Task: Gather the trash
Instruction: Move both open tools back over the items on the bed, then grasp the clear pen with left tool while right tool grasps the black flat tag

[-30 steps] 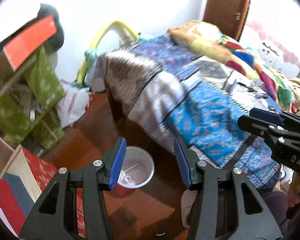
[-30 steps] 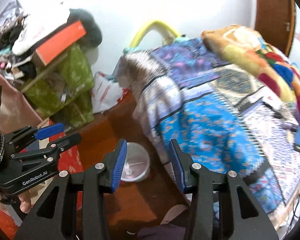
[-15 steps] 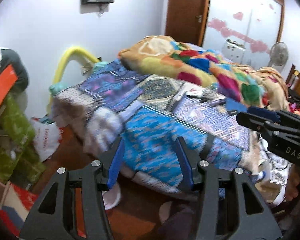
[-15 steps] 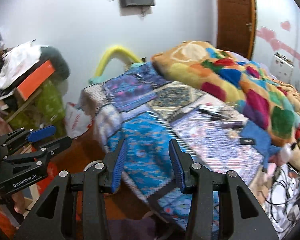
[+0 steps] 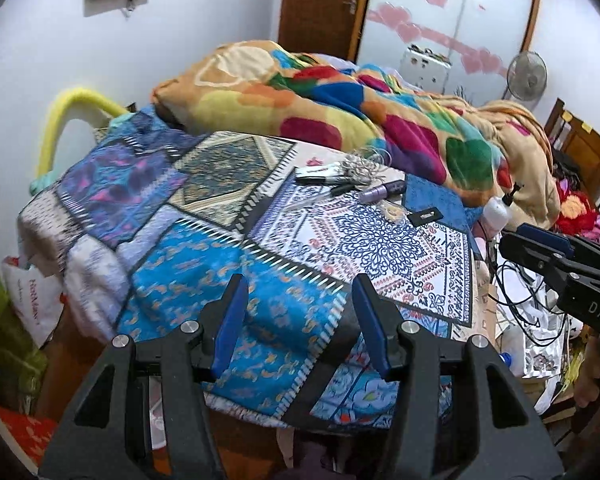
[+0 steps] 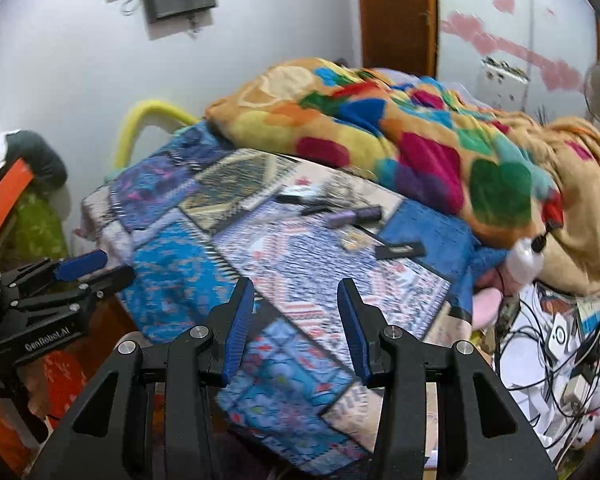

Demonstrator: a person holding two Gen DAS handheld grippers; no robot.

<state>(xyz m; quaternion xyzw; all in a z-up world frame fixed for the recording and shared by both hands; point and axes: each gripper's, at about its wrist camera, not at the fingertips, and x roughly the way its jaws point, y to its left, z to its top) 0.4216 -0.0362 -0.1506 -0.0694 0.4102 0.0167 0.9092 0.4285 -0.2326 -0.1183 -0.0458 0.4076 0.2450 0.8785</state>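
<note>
While I am reading what lettering I can, "DAS" is showing in white on the black body of the right gripper (image 5: 540,246) at the edge of the left view, cut off after those letters, and "GenRobot.AI" is showing on the left gripper (image 6: 96,266) in the right view. A white plastic bag (image 5: 30,304) with red print is sitting on the floor left of the bed; its wording is too blurred for me to read. Both grippers are hanging with blue pads apart, gripping nothing, over the blue patchwork bedspread (image 5: 204,292). The likely trash is lying mid-bed beside the bright multicoloured blanket (image 5: 340,108): a purple tube (image 5: 382,191), a black pen-like stick (image 5: 342,189) and a small black card (image 5: 425,216). Motion is smearing the right view, so I cannot make out finer details there.
</note>
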